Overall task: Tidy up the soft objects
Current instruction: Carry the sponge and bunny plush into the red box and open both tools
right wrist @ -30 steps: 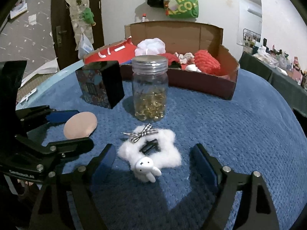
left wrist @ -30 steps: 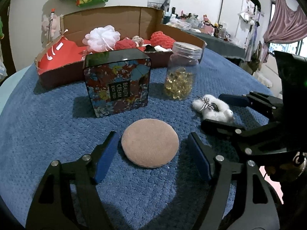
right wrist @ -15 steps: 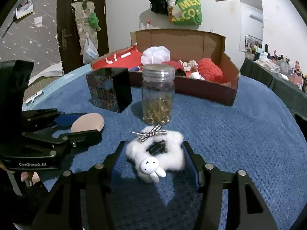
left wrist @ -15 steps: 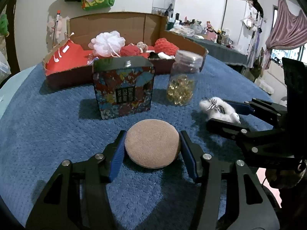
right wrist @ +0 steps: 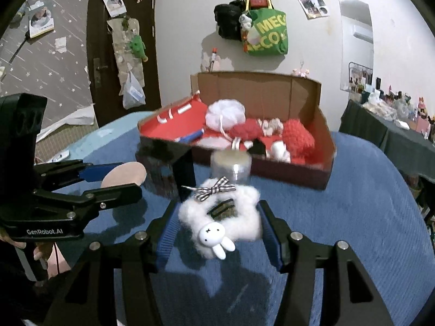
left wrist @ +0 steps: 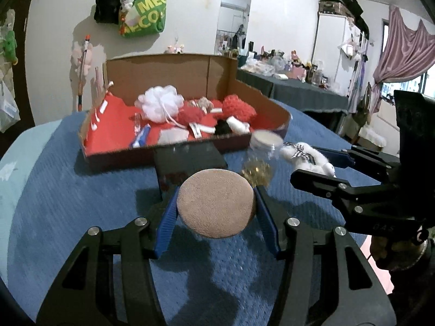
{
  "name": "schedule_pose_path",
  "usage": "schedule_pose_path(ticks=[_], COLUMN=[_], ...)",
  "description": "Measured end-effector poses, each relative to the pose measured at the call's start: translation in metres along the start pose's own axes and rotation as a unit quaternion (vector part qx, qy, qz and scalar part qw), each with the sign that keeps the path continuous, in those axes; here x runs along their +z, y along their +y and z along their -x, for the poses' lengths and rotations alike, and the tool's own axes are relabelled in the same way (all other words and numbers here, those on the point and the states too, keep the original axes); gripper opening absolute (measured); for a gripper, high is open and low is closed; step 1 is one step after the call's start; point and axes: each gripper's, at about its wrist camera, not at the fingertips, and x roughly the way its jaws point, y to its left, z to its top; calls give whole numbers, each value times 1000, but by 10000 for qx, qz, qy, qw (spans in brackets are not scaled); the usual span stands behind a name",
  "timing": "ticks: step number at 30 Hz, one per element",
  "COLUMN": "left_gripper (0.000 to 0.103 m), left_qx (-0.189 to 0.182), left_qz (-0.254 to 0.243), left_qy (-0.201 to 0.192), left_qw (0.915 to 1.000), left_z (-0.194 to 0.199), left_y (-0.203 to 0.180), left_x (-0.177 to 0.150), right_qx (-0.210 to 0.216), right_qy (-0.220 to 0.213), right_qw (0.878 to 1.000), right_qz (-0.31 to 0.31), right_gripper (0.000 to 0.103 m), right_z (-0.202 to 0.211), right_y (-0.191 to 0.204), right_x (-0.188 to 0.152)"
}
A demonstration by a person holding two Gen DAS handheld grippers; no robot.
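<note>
Gripping tan round puff (left wrist: pixel 216 203), left tool (left wrist: pixel 216 212) clamped on it, held above blue bench (left wrist: pixel 68 203). Right tool (right wrist: pixel 217 226) clamped on white fluffy bunny scrunchie (right wrist: pixel 220 218), also lifted. Behind them: dark box (left wrist: pixel 187 163), glass jar (right wrist: pixel 231 164), then cardboard box (right wrist: pixel 323 141) of soft items.
</note>
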Motion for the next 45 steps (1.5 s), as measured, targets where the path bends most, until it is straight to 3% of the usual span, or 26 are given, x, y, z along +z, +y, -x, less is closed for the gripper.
schedule_pose_path(ticks=[10,19,30,45], left_gripper=[52,52,52,52], left_qx=[-29,-119,-8,280], left_qz=[-26,-186,-71,180], left_qy=[-57,348,1258,2355], left_qw=[10000,9992,9920,9713], left_z=[-7,-33,-97,-187], left_y=[17,36,88,133], left_x=[39,70,116,141], right_qx=[74,205,243,-125], right_qy=[-84,209,1245,2678], right_qw=[9999,9995,9919,9631], right_qz=[39,103,93,222], right_gripper=[59,59,59,59], right_z=[-14,-43,-119,-216], right_y=[-10,-25,-58,-80], right_x=[42,72,116,135])
